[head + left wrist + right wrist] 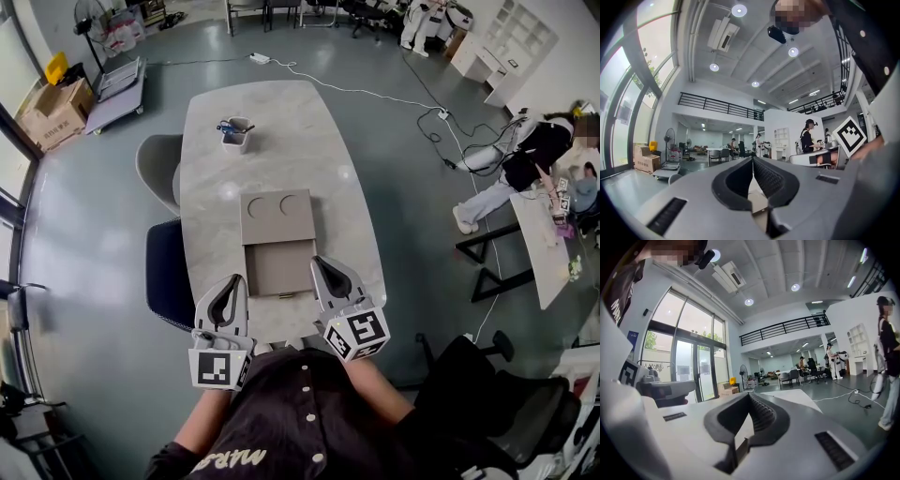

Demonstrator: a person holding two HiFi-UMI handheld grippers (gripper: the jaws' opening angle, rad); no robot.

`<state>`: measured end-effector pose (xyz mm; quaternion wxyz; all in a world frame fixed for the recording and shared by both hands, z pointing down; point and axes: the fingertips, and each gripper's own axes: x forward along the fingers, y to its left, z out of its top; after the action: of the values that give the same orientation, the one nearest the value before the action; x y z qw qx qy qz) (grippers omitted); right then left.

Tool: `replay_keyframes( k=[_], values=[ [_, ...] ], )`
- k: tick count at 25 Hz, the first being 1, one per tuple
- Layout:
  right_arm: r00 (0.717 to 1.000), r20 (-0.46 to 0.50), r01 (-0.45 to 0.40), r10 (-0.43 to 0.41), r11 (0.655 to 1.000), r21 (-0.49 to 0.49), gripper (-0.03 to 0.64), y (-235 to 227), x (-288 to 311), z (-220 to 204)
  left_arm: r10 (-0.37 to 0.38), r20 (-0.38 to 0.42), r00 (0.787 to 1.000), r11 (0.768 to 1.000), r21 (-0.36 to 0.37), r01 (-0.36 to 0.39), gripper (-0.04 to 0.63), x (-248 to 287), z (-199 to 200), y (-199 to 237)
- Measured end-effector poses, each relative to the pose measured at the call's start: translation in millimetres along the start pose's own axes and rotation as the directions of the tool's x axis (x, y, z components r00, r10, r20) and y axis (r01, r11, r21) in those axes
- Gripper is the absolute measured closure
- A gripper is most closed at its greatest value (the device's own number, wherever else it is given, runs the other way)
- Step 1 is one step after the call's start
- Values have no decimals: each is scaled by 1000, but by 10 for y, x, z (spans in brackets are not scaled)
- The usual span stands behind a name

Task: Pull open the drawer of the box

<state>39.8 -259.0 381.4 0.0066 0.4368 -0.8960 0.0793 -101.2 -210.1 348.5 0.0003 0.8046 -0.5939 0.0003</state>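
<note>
Uniform taupe on box (277, 217) and drawer (279, 269). The table (211, 169) is pale marble with faint grey veining. The left gripper (239, 278) and right gripper (319, 261) are light grey, black inside the jaws, with black-on-white square patterns on the cubes (217, 367). Alongside are a grey chair (155, 169) and a dark blue chair (167, 277). The floor (84, 206) is grey-green.

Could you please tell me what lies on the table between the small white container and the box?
Nothing: in the head view, only bare tabletop separates the white container from the box.
</note>
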Motion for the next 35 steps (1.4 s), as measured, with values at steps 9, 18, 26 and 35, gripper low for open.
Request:
replay_keyframes(
  k=[9, 18, 26, 35],
  values=[
    [1000, -8, 3, -3, 1000, -1, 621, 11, 44, -20, 1, -2, 1000, 1000, 6, 0, 578, 4, -16, 41],
    [1000, -11, 7, -7, 1000, -8, 620, 21, 65, -21, 0, -6, 1000, 1000, 10, 1, 578, 5, -31, 61],
    [1000, -13, 1, -2, 1000, -6, 620, 61, 67, -44, -2, -4, 1000, 1000, 6, 2, 578, -15, -50, 74],
    [1000, -10, 3, -3, 1000, -16, 620, 92, 38, -29, -11, -3, 1000, 1000, 9, 11, 578, -39, -38, 40]
  ],
)
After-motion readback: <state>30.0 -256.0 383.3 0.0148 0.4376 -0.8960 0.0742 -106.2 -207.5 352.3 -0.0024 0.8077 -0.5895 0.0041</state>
